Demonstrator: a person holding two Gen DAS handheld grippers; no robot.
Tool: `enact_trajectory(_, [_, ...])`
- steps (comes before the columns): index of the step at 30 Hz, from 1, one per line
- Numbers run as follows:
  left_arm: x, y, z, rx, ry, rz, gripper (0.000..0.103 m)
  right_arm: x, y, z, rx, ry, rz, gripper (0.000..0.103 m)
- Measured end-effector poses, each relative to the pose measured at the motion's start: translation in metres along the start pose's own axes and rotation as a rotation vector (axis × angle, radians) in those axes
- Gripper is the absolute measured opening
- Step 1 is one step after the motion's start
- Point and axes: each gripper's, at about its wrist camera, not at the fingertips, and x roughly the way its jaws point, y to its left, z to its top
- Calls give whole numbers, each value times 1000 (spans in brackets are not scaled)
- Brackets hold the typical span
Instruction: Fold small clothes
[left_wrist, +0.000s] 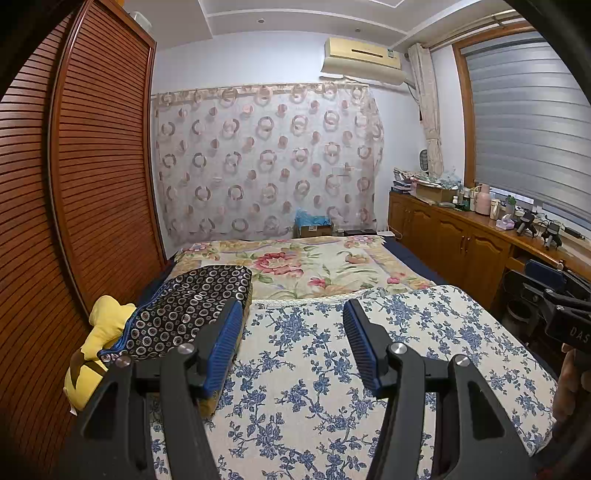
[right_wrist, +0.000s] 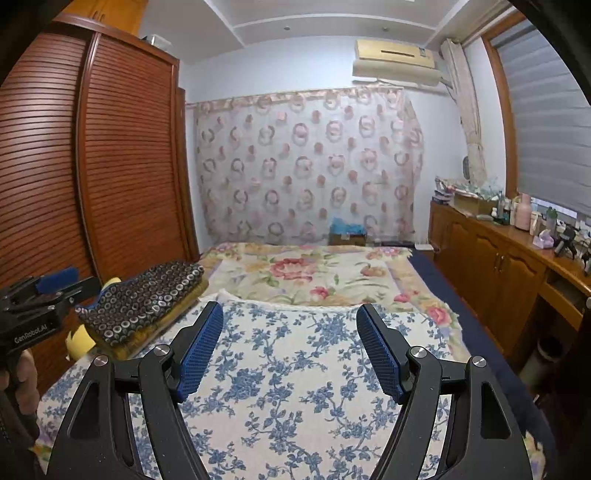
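— What's the surface?

— A bed. The near part is covered by a blue-flowered cloth (right_wrist: 295, 387); past it lies a blanket (left_wrist: 306, 266) with big pink flowers. A slatted wooden wardrobe (left_wrist: 96, 166) stands along the left, a sheer curtain (left_wrist: 266, 158) with ring patterns hangs on the far wall, and an air conditioner (left_wrist: 362, 59) sits above it.

— And the right side?

— A long wooden cabinet (right_wrist: 495, 258) under the window blind — bottles and a pink flask on top. A cardboard box (left_wrist: 314, 229) with something blue in it stands at the foot of the curtain.

— The clothes?

— A dark garment (right_wrist: 144, 295) with ring dots lies folded at the bed's left edge, resting on a yellowish pad, a yellow toy (left_wrist: 99, 339) just beside it.

— The tongs?

— The left gripper (left_wrist: 293, 325) and right gripper (right_wrist: 290, 332) both hover over the blue-flowered cloth, jaws apart, nothing between them.
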Motion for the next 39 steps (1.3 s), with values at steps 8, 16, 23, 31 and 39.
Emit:
enact_trajectory(8, [1, 2, 0, -2, 1, 0, 56, -1, -2, -1, 1, -1, -3, 77])
enact_trajectory(16, [1, 3, 0, 1, -1, 3, 56, -1, -3, -2, 2, -1, -2, 77])
enact_trajectory(23, [1, 3, 0, -1, -2, 2, 56, -1, -3, -1, 1, -1, -1, 77])
enact_trajectory(31, [0, 6, 1, -3, -5, 5, 57, -1, -3, -1, 1, -1, -3, 77])
enact_trajectory(39, [1, 8, 1, -3, -8, 6, 57, -1, -5, -1, 2, -2, -4, 77])
